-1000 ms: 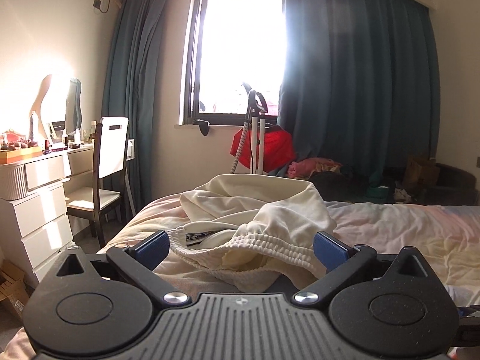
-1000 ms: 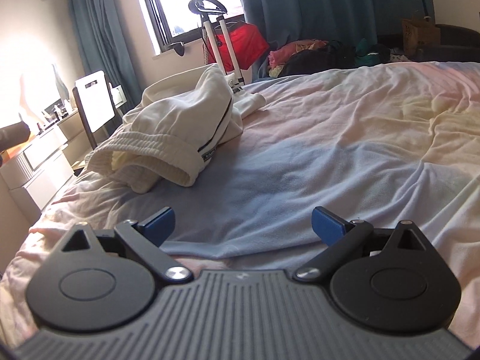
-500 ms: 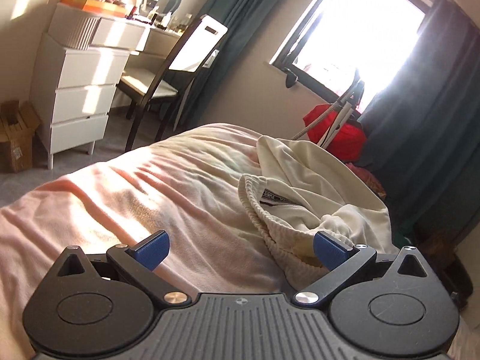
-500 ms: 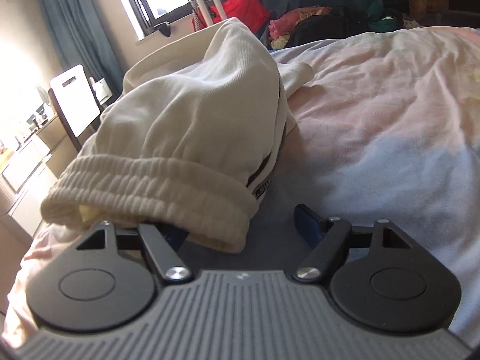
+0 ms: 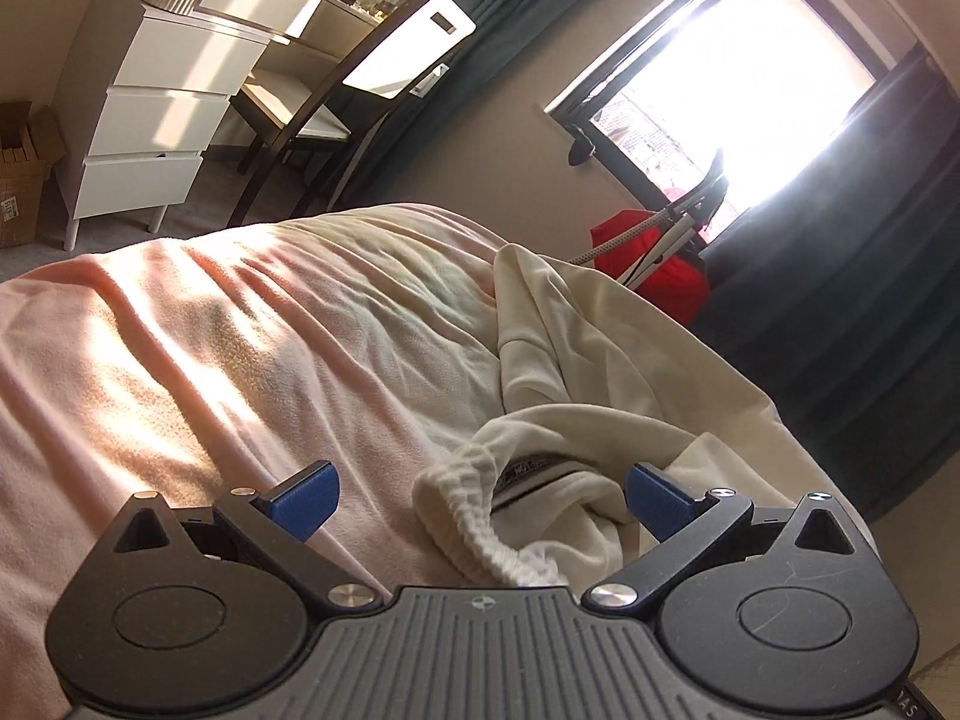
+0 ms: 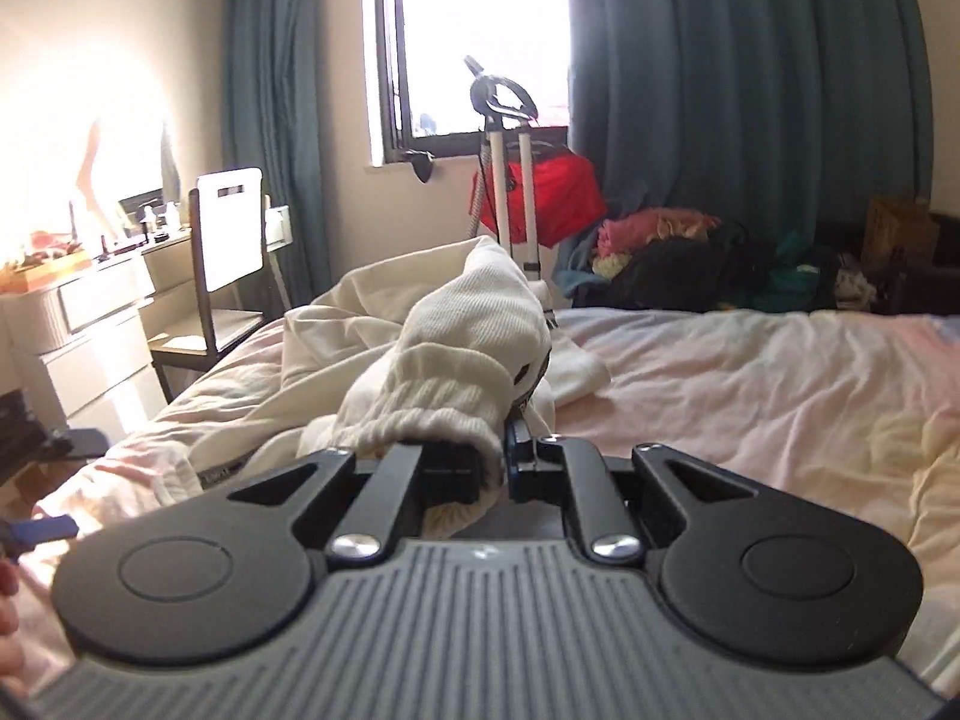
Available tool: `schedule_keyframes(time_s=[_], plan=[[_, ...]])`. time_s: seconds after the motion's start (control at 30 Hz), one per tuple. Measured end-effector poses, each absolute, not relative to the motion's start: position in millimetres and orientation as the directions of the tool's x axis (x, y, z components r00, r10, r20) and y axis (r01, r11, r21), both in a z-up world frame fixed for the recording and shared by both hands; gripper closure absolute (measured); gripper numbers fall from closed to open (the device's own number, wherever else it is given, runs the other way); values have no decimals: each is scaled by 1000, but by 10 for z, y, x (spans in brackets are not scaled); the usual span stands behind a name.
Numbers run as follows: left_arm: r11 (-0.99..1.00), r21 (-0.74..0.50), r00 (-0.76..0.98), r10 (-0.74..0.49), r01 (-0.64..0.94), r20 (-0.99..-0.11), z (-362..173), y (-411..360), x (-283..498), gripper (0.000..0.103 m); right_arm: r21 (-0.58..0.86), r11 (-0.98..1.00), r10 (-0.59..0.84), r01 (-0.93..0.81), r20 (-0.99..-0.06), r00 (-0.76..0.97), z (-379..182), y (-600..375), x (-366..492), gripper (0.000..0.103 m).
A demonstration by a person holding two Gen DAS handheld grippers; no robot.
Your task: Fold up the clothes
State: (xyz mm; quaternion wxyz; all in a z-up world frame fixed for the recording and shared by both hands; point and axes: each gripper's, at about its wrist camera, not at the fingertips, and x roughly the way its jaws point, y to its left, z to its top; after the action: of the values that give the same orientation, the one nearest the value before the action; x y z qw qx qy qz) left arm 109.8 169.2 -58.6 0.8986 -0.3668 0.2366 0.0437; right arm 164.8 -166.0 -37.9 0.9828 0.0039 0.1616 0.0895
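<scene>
With the right gripper (image 6: 501,456) clamped on the cream sweatpants' waistband (image 6: 420,414), bring the left gripper's (image 5: 480,495) wide-open jaws squarely over its opposite edge before closing.

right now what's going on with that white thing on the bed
A person with a gripper in each hand is starting to fold cream pants on the bed. The right gripper is shut on the ribbed waistband, holding it above the sheet. The left gripper is open, with another stretch of waistband between its fingers, not gripped.
</scene>
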Motion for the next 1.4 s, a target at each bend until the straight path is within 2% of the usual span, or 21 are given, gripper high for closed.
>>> schedule_keyframes(time_s=[0.1, 0.2, 0.43, 0.5, 0.57, 0.63, 0.67, 0.7, 0.73, 0.83, 0.93, 1.03, 1.1, 1.17, 1.23, 1.27, 1.4], plan=[[718, -654, 884, -120, -238, -452, -559, 1657, 1007, 0, -22, 974, 208, -223, -283, 936, -220, -1728, 1222, 92], [744, -625, 874, -119, -236, -472, -523, 1563, 938, 0, -5, 974, 216, -226, -284, 934, -220, -1886, 930, 92], [826, -514, 830, -106, -234, -548, -547, 1239, 932, 0, 104, 991, 120, -82, -444, 888, -721, -2256, 920, 90], [855, -469, 816, -101, -221, -569, -590, 1138, 973, 3, 209, 977, 143, -47, -470, 871, -772, -2384, 967, 88], [875, -436, 799, -104, -210, -592, -645, 1062, 1014, 6, 348, 937, 198, -20, -483, 853, -804, -2542, 995, 81], [883, -423, 783, -113, -202, -611, -702, 1008, 1048, 10, 488, 873, 261, -2, -464, 847, -829, -2732, 926, 49], [886, -418, 776, -117, -200, -619, -728, 984, 1062, 11, 564, 825, 287, 14, -441, 850, -856, -2844, 865, 39], [891, -409, 771, -117, -198, -627, -747, 955, 1076, 11, 634, 773, 309, 27, -414, 856, -890, -2965, 815, 22], [896, -400, 765, -116, -195, -634, -766, 927, 1090, 12, 692, 721, 326, 35, -383, 864, -921, -3075, 771, 16], [910, -372, 749, -115, -185, -653, -819, 849, 1126, 15, 820, 569, 359, 59, -313, 879, -1012, -3329, 767, 16], [918, -355, 734, -118, -176, -669, -861, 789, 1153, 19, 858, 510, 398, 59, -296, 869, -1082, -3362, 878, 16], [913, -365, 723, -128, -182, -679, -900, 773, 1188, 21, 822, 567, 427, 41, -336, 839, -1100, -3217, 1009, 18], [908, -371, 728, -119, -195, -675, -912, 785, 1192, 24, 786, 618, 437, 10, -355, 826, -1099, -3112, 1101, 25], [900, -376, 728, -106, -219, -677, -927, 806, 1201, 30, 744, 668, 411, 7, -377, 830, -1093, -3047, 1188, 26], [903, -354, 724, -74, -244, -686, -934, 827, 1215, 45, 705, 709, 368, 19, -392, 843, -1106, -3046, 1262, 26], [903, -348, 723, -63, -252, -687, -937, 840, 1213, 48, 697, 717, 360, 22, -397, 844, -1131, -3062, 1300, 26], [903, -348, 725, -61, -254, -686, -942, 855, 1218, 49, 722, 691, 399, 28, -413, 818, -1302, -3080, 1411, 26]])
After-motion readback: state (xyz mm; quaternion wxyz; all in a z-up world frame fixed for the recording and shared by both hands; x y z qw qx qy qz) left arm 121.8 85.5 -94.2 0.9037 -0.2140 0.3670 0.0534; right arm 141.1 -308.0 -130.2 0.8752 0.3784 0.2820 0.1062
